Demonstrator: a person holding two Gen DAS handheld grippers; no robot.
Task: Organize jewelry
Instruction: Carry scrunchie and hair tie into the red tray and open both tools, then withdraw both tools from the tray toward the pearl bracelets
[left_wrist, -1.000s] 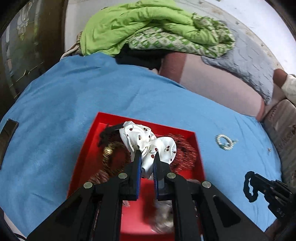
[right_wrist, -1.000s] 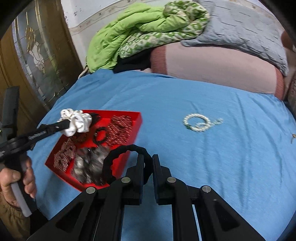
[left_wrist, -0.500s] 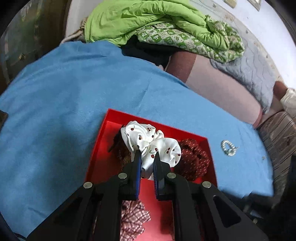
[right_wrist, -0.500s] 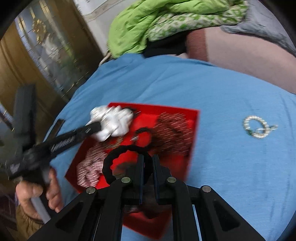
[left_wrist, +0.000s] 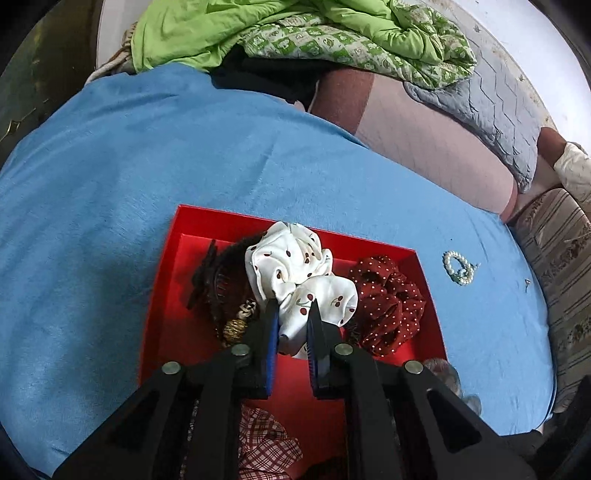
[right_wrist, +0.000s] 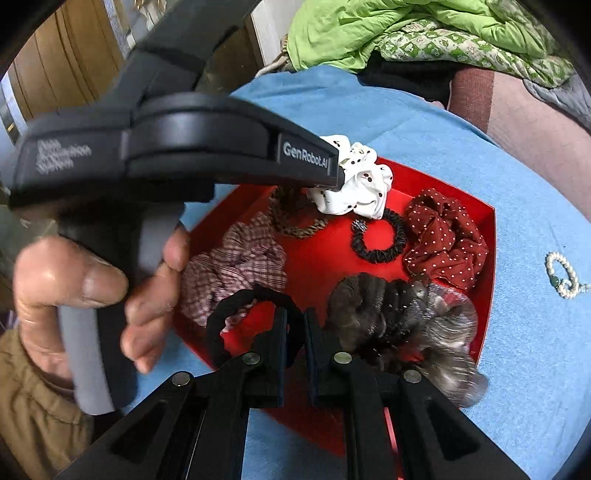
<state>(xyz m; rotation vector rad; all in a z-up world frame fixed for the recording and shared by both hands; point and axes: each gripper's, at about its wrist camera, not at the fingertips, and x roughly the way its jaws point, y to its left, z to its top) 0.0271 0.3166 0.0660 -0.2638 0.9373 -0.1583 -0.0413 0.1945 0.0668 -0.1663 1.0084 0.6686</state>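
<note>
My left tongs (left_wrist: 291, 314) are pinching the white cherry-print scrunchie (left_wrist: 295, 269), holding it over the far half of the red tray (left_wrist: 192, 221). From the right wrist view the same scrunchie (right_wrist: 356, 184) sticks out past the tip of the left tool, whose handle sits in my left hand (right_wrist: 85, 295).

My right tongs (right_wrist: 294, 325) are pressed together on a black ring-shaped hair tie (right_wrist: 236, 306), which loops up and to the left of the fingers above the near left part of the tray (right_wrist: 489, 236).

Inside the tray, the dark red polka-dot scrunchie (right_wrist: 443, 236) lies in the far right corner, with a small black scrunchie (right_wrist: 380, 236) just to its left. A brown patterned band (right_wrist: 295, 218) lies at the far left, partly hidden by the left tool. A red-and-white checked scrunchie (right_wrist: 236, 269) sits on the left side, and a grey furry scrunchie (right_wrist: 406, 321) fills the near right, spilling over the tray's edge. In the left wrist view a dark claw clip (left_wrist: 210, 280) shows at the far left of the tray, beside a gold-coloured piece (left_wrist: 236, 325) I cannot make out.

The tray rests on a blue bedsheet (left_wrist: 147, 166). A pearl bracelet (right_wrist: 563, 275) lies on the sheet to the right of the tray, apart from it. At the far end of the bed are a green quilt (left_wrist: 295, 29), a grey quilted blanket (left_wrist: 491, 99) and a pink pillow (left_wrist: 417, 147).
</note>
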